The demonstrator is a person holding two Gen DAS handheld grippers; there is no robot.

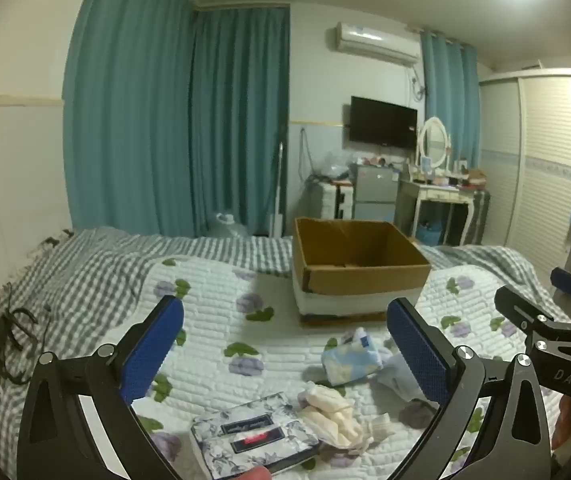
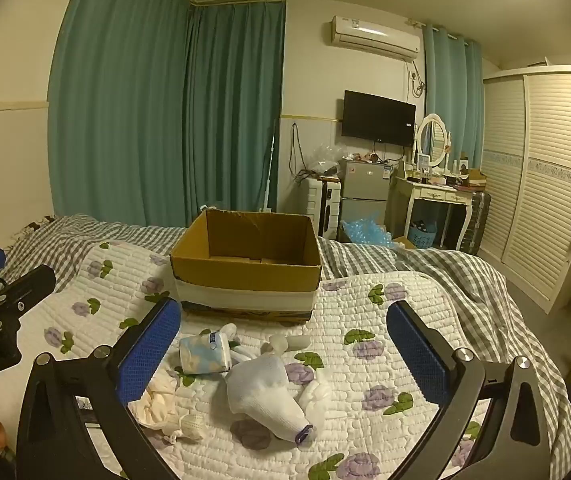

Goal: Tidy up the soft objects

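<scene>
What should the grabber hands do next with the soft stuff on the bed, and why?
Probably lower the right gripper onto the white sock lying right below it. Both grippers are open and hold nothing, the left gripper too, and the cardboard box behind the pile looks empty.

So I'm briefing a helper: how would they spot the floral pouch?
Start at the cardboard box on the quilt. Come toward the camera past the pale cloths; the floral pouch lies flat nearest. Only it has dark label patches.
</scene>
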